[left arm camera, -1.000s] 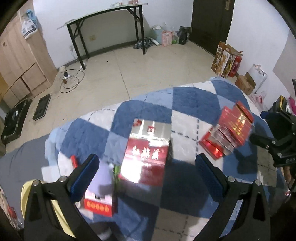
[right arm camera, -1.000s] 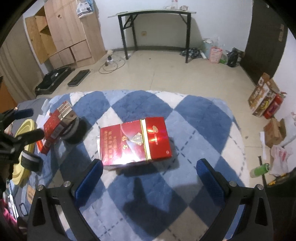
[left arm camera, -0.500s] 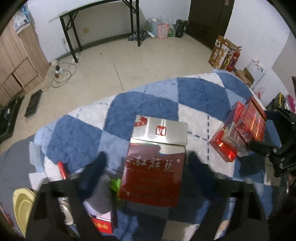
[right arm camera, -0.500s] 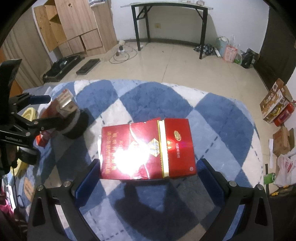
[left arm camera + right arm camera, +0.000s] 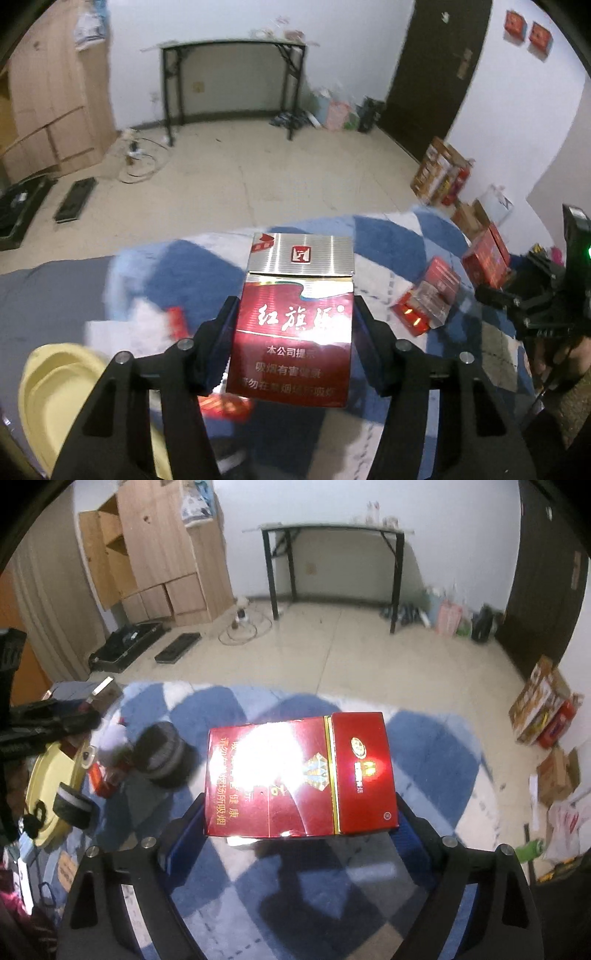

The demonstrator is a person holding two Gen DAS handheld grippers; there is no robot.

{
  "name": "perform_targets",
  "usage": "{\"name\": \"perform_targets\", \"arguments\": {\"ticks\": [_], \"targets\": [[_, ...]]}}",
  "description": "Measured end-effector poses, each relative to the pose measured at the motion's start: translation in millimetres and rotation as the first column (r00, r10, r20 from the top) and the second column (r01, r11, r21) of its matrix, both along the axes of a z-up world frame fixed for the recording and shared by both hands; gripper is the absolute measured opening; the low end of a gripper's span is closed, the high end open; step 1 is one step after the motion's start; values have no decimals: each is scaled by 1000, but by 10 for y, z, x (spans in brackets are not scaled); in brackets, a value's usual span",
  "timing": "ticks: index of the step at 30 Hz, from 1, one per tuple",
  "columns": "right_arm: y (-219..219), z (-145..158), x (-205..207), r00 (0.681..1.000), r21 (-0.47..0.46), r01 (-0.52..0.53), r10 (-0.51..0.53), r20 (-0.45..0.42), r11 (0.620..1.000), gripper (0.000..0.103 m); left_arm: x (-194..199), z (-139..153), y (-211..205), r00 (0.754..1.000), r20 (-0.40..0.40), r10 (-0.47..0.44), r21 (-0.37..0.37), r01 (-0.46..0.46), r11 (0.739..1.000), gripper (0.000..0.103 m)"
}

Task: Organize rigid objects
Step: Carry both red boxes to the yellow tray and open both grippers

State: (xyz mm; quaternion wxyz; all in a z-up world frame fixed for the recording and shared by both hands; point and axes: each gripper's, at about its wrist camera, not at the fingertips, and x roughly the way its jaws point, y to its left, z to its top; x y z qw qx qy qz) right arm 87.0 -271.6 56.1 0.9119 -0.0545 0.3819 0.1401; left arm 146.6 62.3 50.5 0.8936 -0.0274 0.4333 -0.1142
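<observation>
My left gripper (image 5: 295,332) holds a red-and-silver cigarette pack (image 5: 295,295) upright above the blue-and-white checked blanket (image 5: 184,266). Its jaws are closing and the pads press the pack's long sides. A red-and-gold cigarette pack (image 5: 299,775) lies sideways between the fingers of my right gripper (image 5: 295,823). Those jaws are closing too, with the pads against its two ends, and it is off the blanket (image 5: 424,746). In the left wrist view the right gripper (image 5: 517,314) stands at the right edge, beside a leaning stack of red packs (image 5: 424,306).
A yellow dish (image 5: 55,387) sits at the blanket's left, also seen as the yellow dish (image 5: 51,771). A black tape roll (image 5: 159,757) and a smaller roll (image 5: 74,805) lie nearby. Another red pack (image 5: 225,406) lies under the left gripper. Beyond are tiled floor, a black-legged table (image 5: 332,528) and cardboard boxes (image 5: 539,701).
The left gripper shut on the red-and-silver pack and lifted it off the blanket. The right gripper's fingers drew in onto the red-and-gold pack and raised it slightly.
</observation>
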Motion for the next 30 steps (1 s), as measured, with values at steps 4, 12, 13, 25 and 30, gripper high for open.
{"name": "perform_targets", "arguments": {"ticks": [4, 12, 13, 25, 30], "targets": [[895, 241, -437, 972, -13, -226, 226, 57, 974, 91, -293, 148, 797, 987, 5, 162, 96, -162, 982, 60], [3196, -67, -1169, 803, -95, -595, 595, -30, 798, 91, -974, -454, 2348, 855, -114, 506, 198, -480, 855, 60], [3410, -177, -1209, 789, -110, -614, 612, -52, 782, 91, -1024, -560, 2445, 841, -137, 523, 184, -497, 848, 60], [4387, -1269, -969, 792, -202, -609, 574, -208, 767, 91, -1088, -1237, 2783, 791, -254, 557, 134, -542, 830, 59], [4476, -1396, -908, 799, -183, -599, 566, -203, 780, 100, -1083, -1195, 2754, 789, -233, 568, 126, -554, 823, 85]]}}
